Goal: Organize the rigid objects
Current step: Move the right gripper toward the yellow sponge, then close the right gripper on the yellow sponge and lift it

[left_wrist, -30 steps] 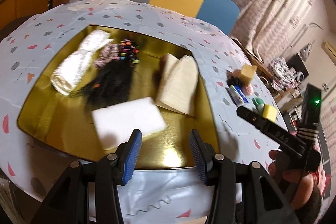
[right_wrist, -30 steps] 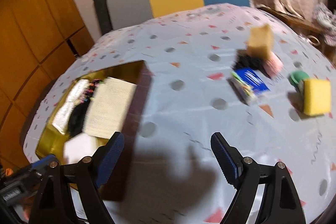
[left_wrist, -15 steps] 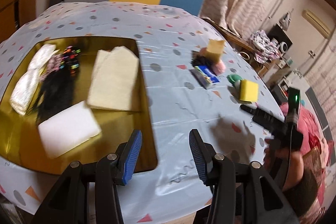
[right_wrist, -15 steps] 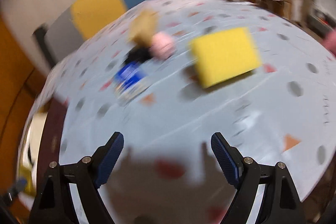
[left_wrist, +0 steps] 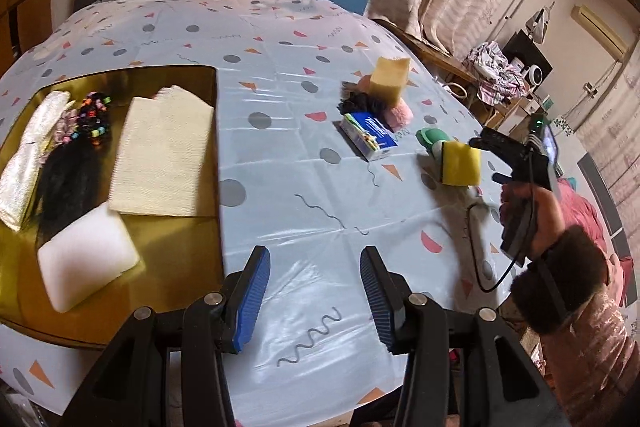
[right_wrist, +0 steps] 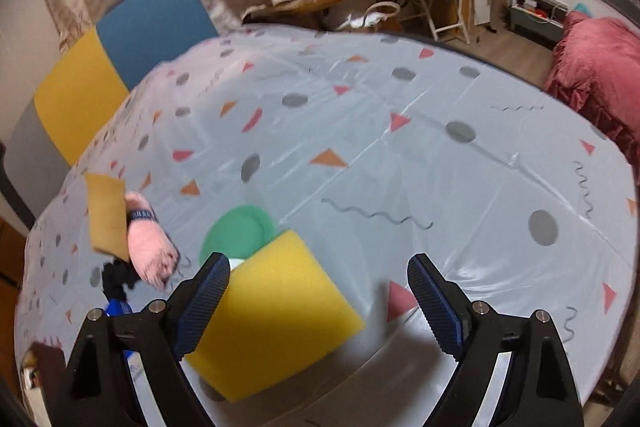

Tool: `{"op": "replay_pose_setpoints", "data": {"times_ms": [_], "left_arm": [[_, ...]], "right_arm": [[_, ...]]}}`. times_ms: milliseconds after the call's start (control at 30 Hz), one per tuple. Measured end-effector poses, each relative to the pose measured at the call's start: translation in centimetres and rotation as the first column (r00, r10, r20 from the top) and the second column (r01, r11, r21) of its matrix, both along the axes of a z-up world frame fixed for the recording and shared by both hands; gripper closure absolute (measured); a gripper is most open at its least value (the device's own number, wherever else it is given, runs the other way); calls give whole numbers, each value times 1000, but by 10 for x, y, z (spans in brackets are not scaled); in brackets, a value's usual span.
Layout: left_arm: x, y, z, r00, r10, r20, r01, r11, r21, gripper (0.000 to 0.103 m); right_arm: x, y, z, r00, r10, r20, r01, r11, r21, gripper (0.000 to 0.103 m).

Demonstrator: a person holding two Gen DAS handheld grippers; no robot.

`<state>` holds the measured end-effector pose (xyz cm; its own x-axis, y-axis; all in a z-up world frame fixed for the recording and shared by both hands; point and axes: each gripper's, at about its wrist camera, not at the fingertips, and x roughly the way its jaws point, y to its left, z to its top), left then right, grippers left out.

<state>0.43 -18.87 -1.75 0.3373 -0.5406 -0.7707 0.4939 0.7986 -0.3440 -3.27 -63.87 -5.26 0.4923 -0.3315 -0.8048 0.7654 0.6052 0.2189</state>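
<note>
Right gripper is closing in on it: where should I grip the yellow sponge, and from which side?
Grip the yellow sponge across its two long flat sides, coming from above. The right gripper, its jaws opening, already partly straddles the block; the green lid crowds its far corner.

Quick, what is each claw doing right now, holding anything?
Left claw: partly open, empty, above the tablecloth.
Right claw: opening wide, yellow sponge between its fingers, not gripped.
</note>
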Motion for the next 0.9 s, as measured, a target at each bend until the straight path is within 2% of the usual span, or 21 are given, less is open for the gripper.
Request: {"op": "replay_pose_setpoints", "data": {"times_ms": [167, 300, 433, 500, 600, 633, 800, 900], "left_arm": [[-2, -18, 1, 999, -32, 10, 32, 999, 7, 56], [-1, -30, -2, 999, -54, 0, 54, 998, 9, 56], [-3, -42, -7, 997, -74, -13, 74, 997, 13, 56], [-5, -47, -8, 996, -84, -14, 84, 996, 17, 56], [-8, -50, -7, 996, -95, -5, 95, 995, 23, 56], [-9, -50, -7, 996, -94, -2, 94, 995, 25, 56], [-6, -51, -11, 997, -79, -20, 80, 996, 30, 56], [-7, -53, -11, 997, -82, -17, 82, 996, 35, 56]], "right_arm": [[-29, 27, -2, 997, 60, 44, -59, 998, -23, 10], [-70, 43, 1, 994, 53, 99, -49, 998, -50, 5], [-100, 45, -2, 987, 44, 156, -50, 998, 33, 5], [-109, 49, -8, 988, 31, 152, -43, 996, 79, 5], [-119, 54, -18, 995, -10, 103, -1, 994, 110, 4], [-123, 56, -20, 992, -15, 129, -1, 993, 120, 4], [-111, 56, -19, 987, -14, 158, -9, 990, 140, 4], [-88, 54, -16, 987, -37, 159, 9, 985, 174, 0]]}}
